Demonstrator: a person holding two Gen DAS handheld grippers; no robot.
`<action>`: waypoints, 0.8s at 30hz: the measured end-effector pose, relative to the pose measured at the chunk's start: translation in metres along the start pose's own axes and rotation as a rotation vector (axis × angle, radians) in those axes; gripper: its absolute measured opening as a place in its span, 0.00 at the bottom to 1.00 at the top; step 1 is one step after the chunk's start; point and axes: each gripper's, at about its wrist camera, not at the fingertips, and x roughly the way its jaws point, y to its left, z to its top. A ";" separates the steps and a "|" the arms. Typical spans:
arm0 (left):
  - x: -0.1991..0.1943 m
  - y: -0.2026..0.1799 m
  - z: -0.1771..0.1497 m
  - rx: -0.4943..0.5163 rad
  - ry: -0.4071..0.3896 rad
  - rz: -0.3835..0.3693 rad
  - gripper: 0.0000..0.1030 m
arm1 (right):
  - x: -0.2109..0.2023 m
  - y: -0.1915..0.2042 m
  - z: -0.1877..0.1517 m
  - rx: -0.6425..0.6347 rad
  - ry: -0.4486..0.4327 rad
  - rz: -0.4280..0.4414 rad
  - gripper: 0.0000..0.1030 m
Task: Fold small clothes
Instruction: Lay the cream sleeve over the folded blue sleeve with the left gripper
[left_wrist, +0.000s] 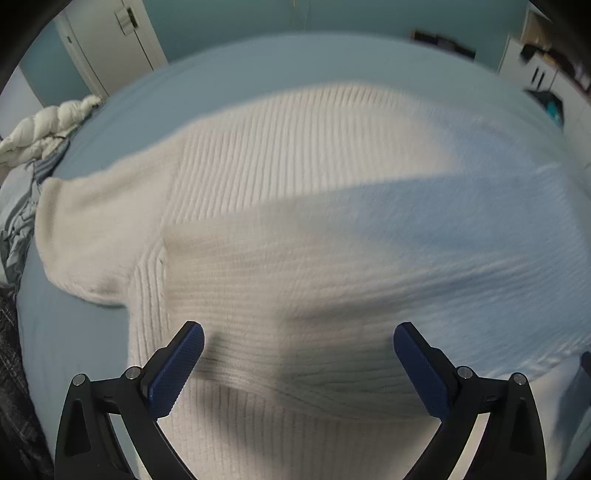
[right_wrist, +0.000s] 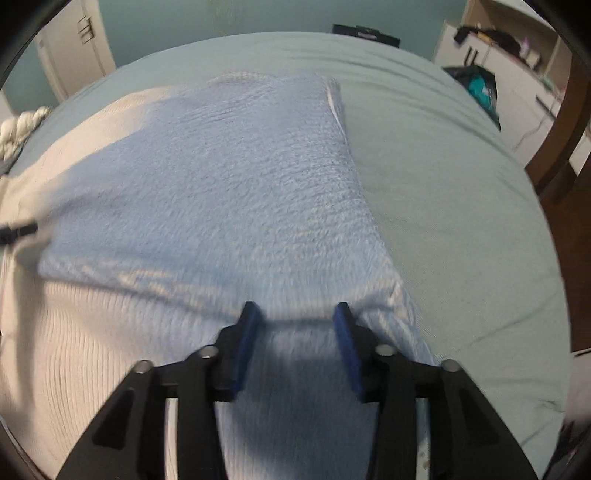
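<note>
Both tools looked alike — the left gripper and the right gripper each had two black arms shaped like curved struts with triangular cut-outs. Round silver pins sat at the joints. Each finger carried a flat blue pad with a fine ridged face — dark blue against the black frame.
</note>
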 end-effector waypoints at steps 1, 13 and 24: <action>0.015 -0.009 0.004 0.033 0.071 0.004 1.00 | -0.002 0.000 -0.003 -0.012 -0.002 0.010 0.64; -0.067 0.179 0.015 -0.288 -0.052 -0.257 1.00 | -0.076 -0.030 -0.049 0.129 -0.154 0.249 0.66; 0.036 0.384 -0.049 -0.908 0.095 -0.214 1.00 | -0.063 0.006 -0.013 0.061 -0.121 0.202 0.80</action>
